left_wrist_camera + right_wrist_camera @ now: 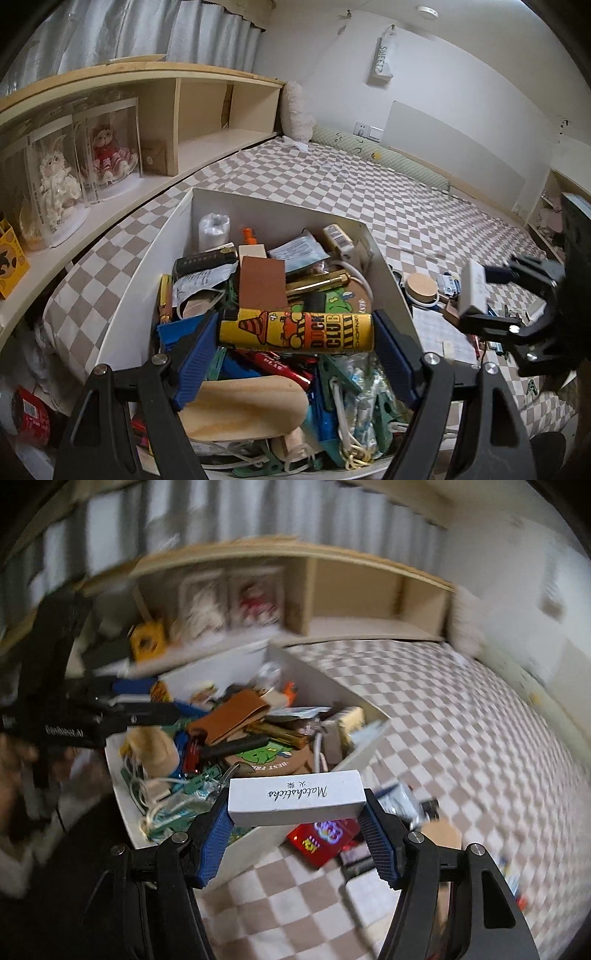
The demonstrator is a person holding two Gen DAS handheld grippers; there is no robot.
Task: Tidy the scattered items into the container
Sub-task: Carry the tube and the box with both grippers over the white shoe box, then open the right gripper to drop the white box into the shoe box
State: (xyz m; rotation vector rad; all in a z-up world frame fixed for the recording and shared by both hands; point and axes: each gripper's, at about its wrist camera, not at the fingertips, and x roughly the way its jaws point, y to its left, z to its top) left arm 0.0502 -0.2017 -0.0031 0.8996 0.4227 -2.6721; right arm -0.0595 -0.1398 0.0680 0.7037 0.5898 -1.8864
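Observation:
A white open box on the checkered bed is filled with many small items. My left gripper is shut on a yellow "Duck Club" tube and holds it above the box's contents. My right gripper is shut on a white matchbox and holds it over the box's near corner. The right gripper with the matchbox also shows in the left wrist view, to the right of the box. The left gripper shows in the right wrist view over the box's far left side.
Loose items lie on the bed right of the box: a round wooden lid, a red packet, papers and small packs. A wooden shelf with boxed dolls runs along the left. The checkered sheet stretches behind.

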